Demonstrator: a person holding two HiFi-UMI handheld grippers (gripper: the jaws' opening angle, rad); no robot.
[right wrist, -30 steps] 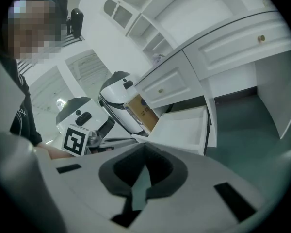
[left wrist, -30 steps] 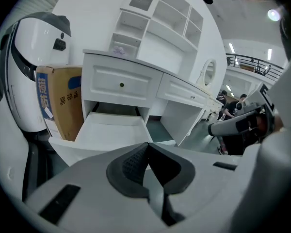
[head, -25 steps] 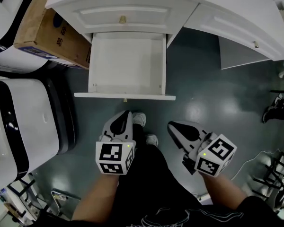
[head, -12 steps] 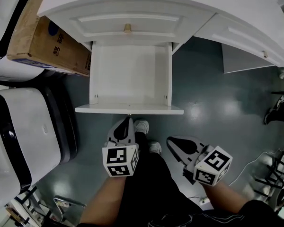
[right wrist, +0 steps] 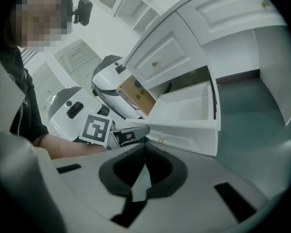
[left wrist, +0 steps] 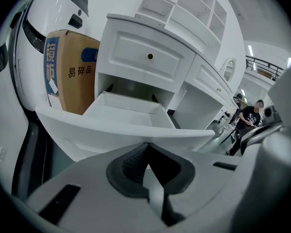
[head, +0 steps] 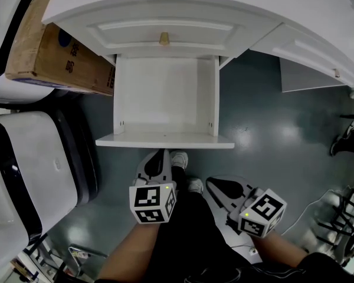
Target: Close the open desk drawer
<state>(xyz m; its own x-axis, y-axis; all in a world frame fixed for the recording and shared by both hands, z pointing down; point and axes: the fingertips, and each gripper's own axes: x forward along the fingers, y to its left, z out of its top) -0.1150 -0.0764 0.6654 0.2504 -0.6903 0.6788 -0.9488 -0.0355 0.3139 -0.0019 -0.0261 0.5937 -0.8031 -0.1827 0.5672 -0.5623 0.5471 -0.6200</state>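
The white desk (head: 165,5) has one drawer (head: 165,93) pulled out over the floor, empty inside. Its front panel (head: 165,140) faces me. Above it sits a closed drawer with a brass knob (head: 163,38). My left gripper (head: 163,154) is shut on nothing, its tip just short of the front panel, which fills the left gripper view (left wrist: 126,130). My right gripper (head: 211,183) is shut and empty too, lower and to the right, apart from the drawer. The right gripper view shows the open drawer (right wrist: 194,108), the small knob (right wrist: 161,141) on its front, and the left gripper (right wrist: 131,132).
A cardboard box (head: 59,58) lies left of the drawer, against a white machine with black bands (head: 29,164). The person's shoes (head: 178,158) stand under the drawer front. The desk's right section (head: 307,46) runs off to the right; a stand and cables (head: 342,217) are at lower right.
I have come nearer to the desk, so the drawer looks larger. Both grippers have closed in on the drawer front; the left tip is now almost at the panel.
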